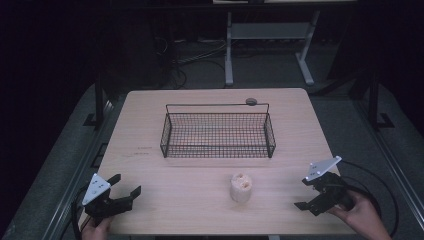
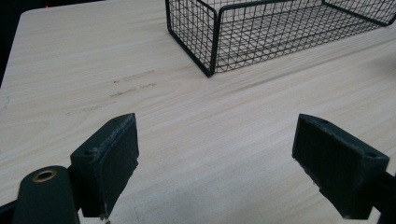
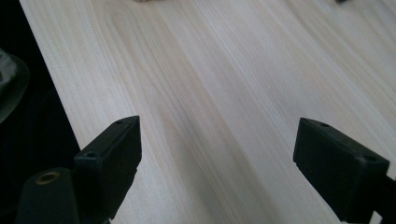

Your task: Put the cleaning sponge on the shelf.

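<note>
The room is dark, and the light falls mainly on the wooden table [image 1: 150, 130], which has a pale top with rounded corners. The floor [image 1: 350, 125] around it is grey. Behind the table stands a white metal frame [image 1: 229, 50], and some black cables [image 1: 175, 60] lie on the floor beside it.
</note>
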A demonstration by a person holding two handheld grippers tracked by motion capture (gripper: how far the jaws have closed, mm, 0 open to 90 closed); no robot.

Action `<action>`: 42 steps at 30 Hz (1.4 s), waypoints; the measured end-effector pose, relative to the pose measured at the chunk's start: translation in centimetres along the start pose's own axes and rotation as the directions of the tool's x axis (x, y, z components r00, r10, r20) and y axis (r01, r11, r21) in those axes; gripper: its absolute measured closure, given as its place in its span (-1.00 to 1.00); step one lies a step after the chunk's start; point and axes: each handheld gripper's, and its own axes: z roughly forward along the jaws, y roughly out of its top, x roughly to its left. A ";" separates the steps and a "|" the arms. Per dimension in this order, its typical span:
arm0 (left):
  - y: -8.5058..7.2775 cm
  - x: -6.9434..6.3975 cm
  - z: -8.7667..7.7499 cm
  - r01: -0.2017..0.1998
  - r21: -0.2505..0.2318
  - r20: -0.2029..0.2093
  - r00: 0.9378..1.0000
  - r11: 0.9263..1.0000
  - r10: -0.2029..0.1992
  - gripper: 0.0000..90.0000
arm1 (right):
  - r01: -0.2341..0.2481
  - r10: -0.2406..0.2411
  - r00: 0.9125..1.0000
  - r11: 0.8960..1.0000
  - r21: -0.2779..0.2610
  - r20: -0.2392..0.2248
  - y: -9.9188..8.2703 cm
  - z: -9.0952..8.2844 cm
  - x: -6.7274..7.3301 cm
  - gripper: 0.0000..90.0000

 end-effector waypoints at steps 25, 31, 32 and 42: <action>0.1 0.3 -0.4 0.018 -0.018 -0.004 1.000 1.000 -0.018 -0.69 | 0.085 -0.085 0.996 0.996 0.035 -0.006 4.1 0.5 1.0 -0.67; 0.1 0.4 -0.4 0.018 -0.018 -0.004 1.000 1.000 -0.018 -0.69 | 0.104 -0.104 0.994 0.994 0.042 -0.016 5.0 0.6 1.2 -0.67; 0.1 0.4 -0.4 0.018 -0.018 -0.005 1.000 1.000 -0.019 -0.69 | 0.109 -0.109 0.994 0.993 0.041 -0.015 5.1 0.6 1.2 -0.67; 0.0 0.5 -0.5 0.020 -0.018 -0.005 1.000 1.000 -0.020 -0.69 | 0.150 -0.148 0.988 0.987 0.060 -0.032 6.7 1.2 1.9 -0.67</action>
